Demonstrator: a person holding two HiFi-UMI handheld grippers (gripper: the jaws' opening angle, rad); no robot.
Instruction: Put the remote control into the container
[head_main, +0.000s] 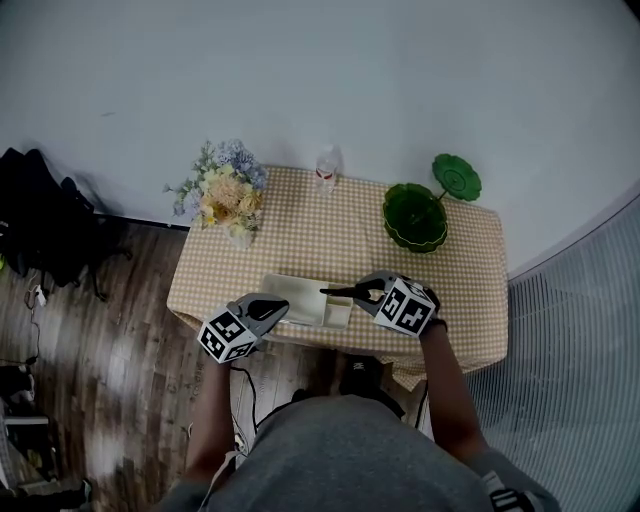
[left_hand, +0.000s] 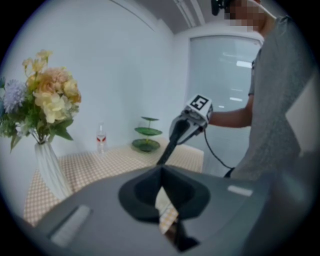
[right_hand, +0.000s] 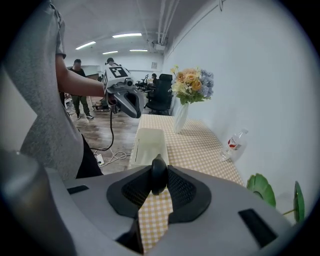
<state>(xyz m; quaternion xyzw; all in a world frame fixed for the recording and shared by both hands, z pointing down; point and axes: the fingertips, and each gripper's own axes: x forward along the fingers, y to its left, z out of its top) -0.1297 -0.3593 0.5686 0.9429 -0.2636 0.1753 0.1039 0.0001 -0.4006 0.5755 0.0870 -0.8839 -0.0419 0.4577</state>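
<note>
Holding the remote control (right_hand: 159, 176) in my right gripper's (head_main: 372, 291) fingers at the container (head_main: 300, 297); dropping it in remains. My left gripper's (head_main: 272, 309) fingers are closed and empty.

A plain white wall (head_main: 400, 60) runs behind a table (head_main: 300, 250) covered with a tan checked cloth. The floor (head_main: 110, 350) is dark wood planks. A ribbed glass panel (head_main: 585, 340) stands at the right. Strip lights (right_hand: 125, 35) glow above a far office chair (right_hand: 161, 95).
</note>
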